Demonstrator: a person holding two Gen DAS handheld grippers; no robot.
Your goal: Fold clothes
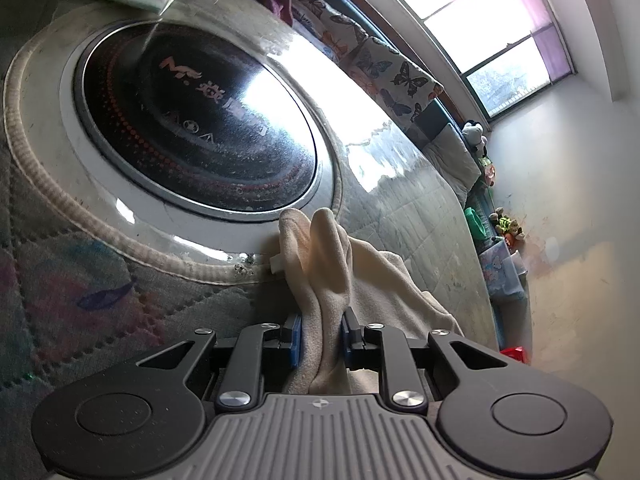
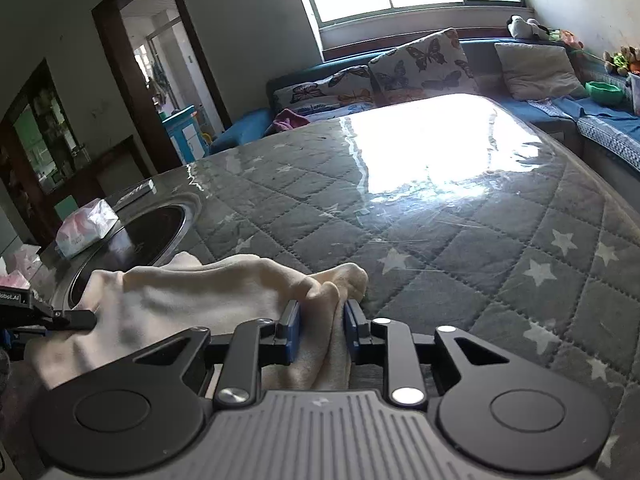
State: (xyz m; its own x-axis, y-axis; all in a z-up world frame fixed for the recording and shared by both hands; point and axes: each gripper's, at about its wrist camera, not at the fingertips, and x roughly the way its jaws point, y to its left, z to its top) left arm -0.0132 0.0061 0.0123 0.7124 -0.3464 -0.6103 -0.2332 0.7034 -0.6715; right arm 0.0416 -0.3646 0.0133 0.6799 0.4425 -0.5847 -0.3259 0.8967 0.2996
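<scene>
While cream garment (image 2: 192,300) spans leftward, right claw (image 2: 320,336) pinches it.

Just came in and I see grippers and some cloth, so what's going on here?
A person is folding a cream garment with two handheld grippers. The left gripper has its jaws shut on a bunched edge of it, and the right gripper is shut on another bunch. The cloth stretches between them over a quilted star-patterned table cover under clear plastic, beside a round black cooktop. No fold is laid flat yet.
</scene>
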